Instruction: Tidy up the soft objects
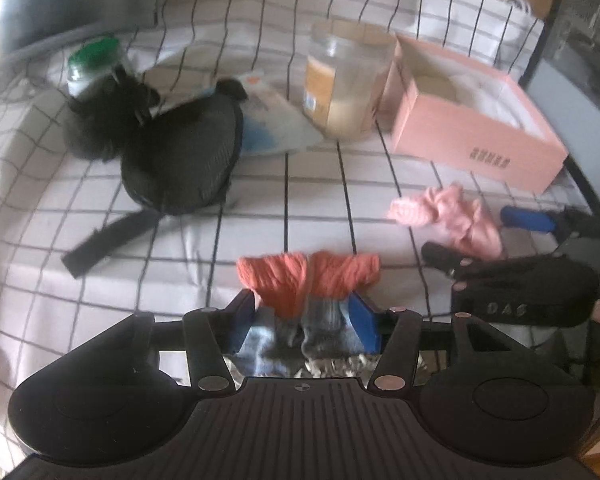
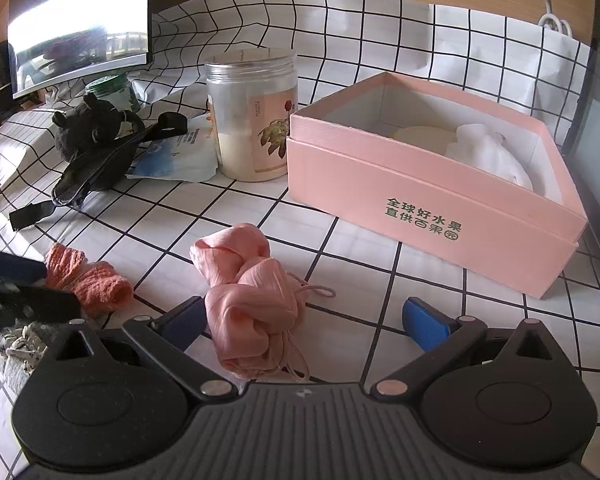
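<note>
My left gripper [image 1: 306,312] is shut on a pair of orange-and-blue knit socks [image 1: 308,280], held low over the checked cloth; the socks' orange ends also show in the right wrist view [image 2: 88,280]. My right gripper [image 2: 312,320] is open, its blue pads either side of a knotted pink scarf [image 2: 248,296] lying on the cloth; the left pad touches it. The scarf shows in the left wrist view [image 1: 448,216] too. An open pink box [image 2: 432,204] stands behind, with white fabric [image 2: 492,156] and a pale round object inside.
A clear plastic jar [image 2: 252,120] stands left of the box. A black plush toy [image 2: 88,128], a black mesh pouch with strap [image 2: 96,172], a blue-white packet [image 2: 176,156] and a green-lidded jar [image 2: 112,88] lie at the back left. A monitor [image 2: 80,20] stands behind.
</note>
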The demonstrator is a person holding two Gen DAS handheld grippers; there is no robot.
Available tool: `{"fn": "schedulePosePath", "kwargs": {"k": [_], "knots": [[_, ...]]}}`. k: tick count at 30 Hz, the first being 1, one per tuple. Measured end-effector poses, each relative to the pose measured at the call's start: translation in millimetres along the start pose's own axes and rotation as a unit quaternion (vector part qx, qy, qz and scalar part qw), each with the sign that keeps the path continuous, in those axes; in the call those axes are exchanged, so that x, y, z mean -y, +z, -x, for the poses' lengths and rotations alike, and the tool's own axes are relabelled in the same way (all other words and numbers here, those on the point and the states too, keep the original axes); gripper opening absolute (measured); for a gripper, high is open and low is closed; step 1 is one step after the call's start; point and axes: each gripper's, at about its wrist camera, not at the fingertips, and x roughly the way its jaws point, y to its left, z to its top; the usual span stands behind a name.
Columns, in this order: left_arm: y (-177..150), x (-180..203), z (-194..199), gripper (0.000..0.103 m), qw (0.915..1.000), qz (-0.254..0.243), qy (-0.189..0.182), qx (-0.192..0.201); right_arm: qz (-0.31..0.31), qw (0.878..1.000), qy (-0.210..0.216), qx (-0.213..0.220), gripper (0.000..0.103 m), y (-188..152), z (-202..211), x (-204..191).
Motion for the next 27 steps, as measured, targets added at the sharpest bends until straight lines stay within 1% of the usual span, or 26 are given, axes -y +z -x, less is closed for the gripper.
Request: {"fn": "schedulePosePath", "kwargs": {"k": [3, 6, 8, 9, 10, 12, 13, 14, 15, 16, 17, 18, 19, 21, 24, 27], "knots": [[0, 1, -6, 0.066, 1.0, -0.001, 0.001, 0.003, 0.007, 1.0, 0.008, -0.003, 0.103, 0, 0, 2], [0, 2, -9, 0.067, 1.0, -0.004, 0.002, 0.008, 0.018, 1.0, 0.015, -0.01, 0.103, 1, -1, 3], [0, 2, -8, 0.067, 1.0, -0.006, 0.001, 0.008, 0.033, 0.999, 0.031, -0.024, 0.103, 6, -2, 3], [0, 2, -8, 0.067, 1.0, -0.006, -0.001, 0.007, 0.036, 0.998, 0.035, -0.032, 0.101, 9, -2, 2], [-1, 0, -7, 0.066, 1.0, -0.002, -0.004, 0.008, 0.033, 0.998, 0.037, -0.031, 0.099, 11, 2, 2], [-1, -2, -6, 0.064, 0.9999, -0.002, -0.008, 0.01, 0.027, 0.999, 0.04, -0.012, 0.097, 11, 12, 0], [-2, -3, -4, 0.059, 0.9998, -0.009, -0.011, 0.011, 0.031, 0.999, 0.042, -0.008, 0.094, 13, 16, -3], [-2, -4, -3, 0.047, 0.9997, -0.012, -0.019, 0.013, 0.039, 0.998, 0.044, -0.01, 0.083, 15, 18, -7], [-3, -6, -2, 0.04, 0.9993, -0.01, -0.032, 0.014, 0.045, 0.998, 0.045, -0.015, 0.064, 18, 18, -12], [-3, -9, -2, 0.028, 0.9987, -0.005, -0.049, 0.012, 0.048, 0.998, 0.044, -0.023, 0.053, 20, 17, -15], [-3, -10, 0, 0.025, 0.9981, -0.002, -0.061, 0.012, 0.049, 0.997, 0.041, -0.031, 0.034, 23, 15, -16], [-3, -9, 2, 0.025, 0.9978, -0.006, -0.065, 0.016, 0.051, 0.997, 0.037, -0.038, 0.027, 26, 14, -18], [-3, -8, 5, 0.024, 0.9974, -0.019, -0.066, 0.023, 0.052, 0.997, 0.034, -0.039, 0.026, 28, 16, -19], [-2, -5, 11, 0.023, 0.9959, -0.039, -0.075, 0.032, 0.052, 0.998, 0.029, -0.037, 0.02, 32, 26, -19], [1, -1, 22, 0.023, 0.9907, -0.066, -0.11, 0.046, 0.044, 0.998, 0.024, -0.035, 0.02, 36, 46, -11], [7, 5, 28, 0.023, 0.9845, -0.088, -0.142, 0.053, 0.023, 0.999, 0.013, -0.042, 0.02, 40, 64, 2]]}}
